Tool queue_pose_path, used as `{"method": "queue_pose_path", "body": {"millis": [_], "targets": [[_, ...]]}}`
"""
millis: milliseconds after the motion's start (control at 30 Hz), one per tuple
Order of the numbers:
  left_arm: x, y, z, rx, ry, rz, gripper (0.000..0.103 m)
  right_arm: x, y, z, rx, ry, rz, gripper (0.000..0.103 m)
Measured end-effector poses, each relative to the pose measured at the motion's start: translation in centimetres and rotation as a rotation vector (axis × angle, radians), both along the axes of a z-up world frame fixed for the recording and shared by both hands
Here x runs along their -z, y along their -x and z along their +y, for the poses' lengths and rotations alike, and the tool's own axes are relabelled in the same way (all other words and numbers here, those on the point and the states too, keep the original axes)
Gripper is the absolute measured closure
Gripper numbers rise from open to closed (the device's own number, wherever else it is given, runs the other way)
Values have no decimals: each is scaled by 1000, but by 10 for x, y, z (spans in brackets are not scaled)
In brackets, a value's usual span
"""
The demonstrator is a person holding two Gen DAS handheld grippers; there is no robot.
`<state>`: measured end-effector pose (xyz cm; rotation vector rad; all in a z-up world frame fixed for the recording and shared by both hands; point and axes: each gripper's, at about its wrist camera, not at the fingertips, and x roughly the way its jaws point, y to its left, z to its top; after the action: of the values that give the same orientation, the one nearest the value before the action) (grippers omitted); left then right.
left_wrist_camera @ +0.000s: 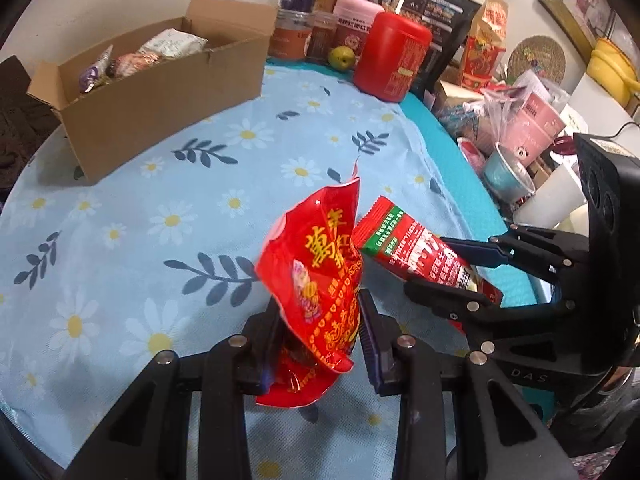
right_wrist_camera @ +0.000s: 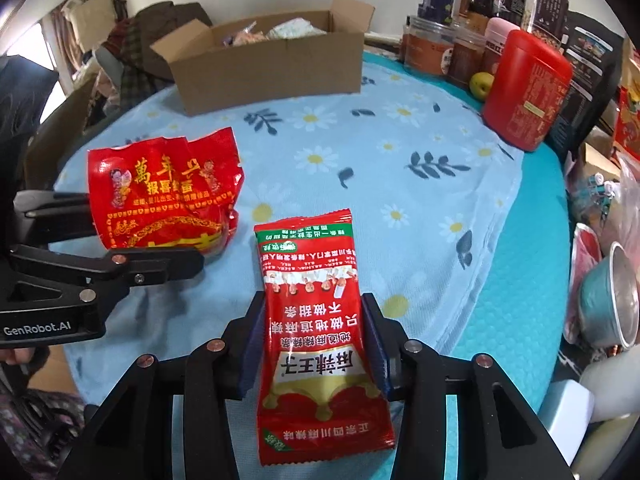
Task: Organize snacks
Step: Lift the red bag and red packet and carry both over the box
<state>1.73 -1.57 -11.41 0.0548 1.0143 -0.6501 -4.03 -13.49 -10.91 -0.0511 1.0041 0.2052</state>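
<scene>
While tongs grip, box (right_wrist_camera: 276, 68) stands beyond.

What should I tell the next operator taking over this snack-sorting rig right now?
Left gripper: shut on the crumpled red snack bag, held above the floral tablecloth.
Right gripper: jaws either side of the red-and-green snack packet, gripping it and holding it up off the cloth.
Cardboard box sits open at the far side of the table and already holds several snacks.
Done: both packets picked up.
Left: probably carry both to the box and drop them in.
</scene>
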Motion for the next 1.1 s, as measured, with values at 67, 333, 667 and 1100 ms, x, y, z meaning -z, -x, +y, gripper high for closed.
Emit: {"method": "queue_pose_path", "body": {"millis": [67,333,667,1100], "targets": [[-4,1,3,-7,10,-3,69,-4,0,3,-9,-11,-11,59],[-28,6,16,-33,54,-48,69,-25,-3,17,-47,-52,-67,59],[-63,-5,37,-95,81,-131,69,-61,-21,31,-87,-79,-159,59],[-106,-28,51,-134,108,-249,69,-108,-59,49,-152,-48,-274,59]]}}
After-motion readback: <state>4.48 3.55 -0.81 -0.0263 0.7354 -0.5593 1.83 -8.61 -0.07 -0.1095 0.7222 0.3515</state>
